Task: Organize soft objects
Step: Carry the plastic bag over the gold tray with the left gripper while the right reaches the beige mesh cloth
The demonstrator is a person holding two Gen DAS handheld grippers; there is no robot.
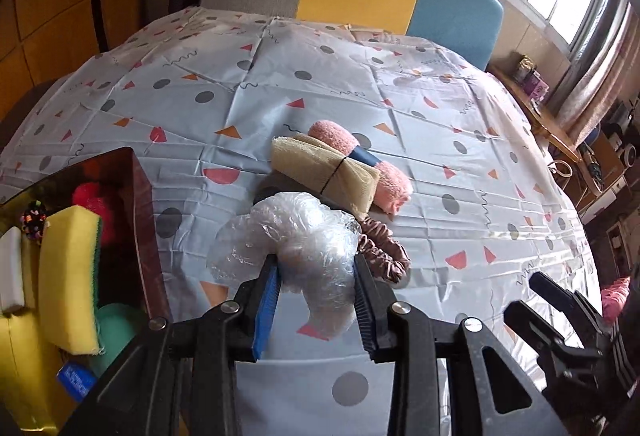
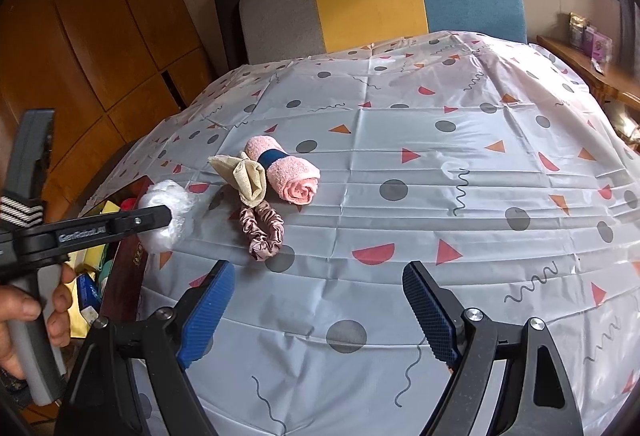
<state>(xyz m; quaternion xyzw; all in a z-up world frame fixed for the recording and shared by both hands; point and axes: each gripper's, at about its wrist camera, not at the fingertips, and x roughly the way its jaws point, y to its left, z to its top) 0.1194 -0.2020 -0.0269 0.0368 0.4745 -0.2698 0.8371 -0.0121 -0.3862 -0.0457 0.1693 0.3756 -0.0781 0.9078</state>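
The patterned tablecloth (image 2: 400, 196) spreads under both my grippers, with the dark box (image 1: 140, 196) of sponges at its left edge. On the cloth lie a rolled pink towel (image 2: 288, 172), a tied beige cloth (image 2: 248, 176) and a satin scrunchie (image 2: 266, 232). My right gripper (image 2: 318, 304) stands wide, empty. My left gripper (image 1: 316, 300) pinches the crumpled clear plastic cap (image 1: 296, 236) beside the box.

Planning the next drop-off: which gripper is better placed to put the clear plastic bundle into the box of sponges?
Left. The left gripper already clamps the plastic bundle beside the box; the right gripper hangs open and empty over bare tablecloth.
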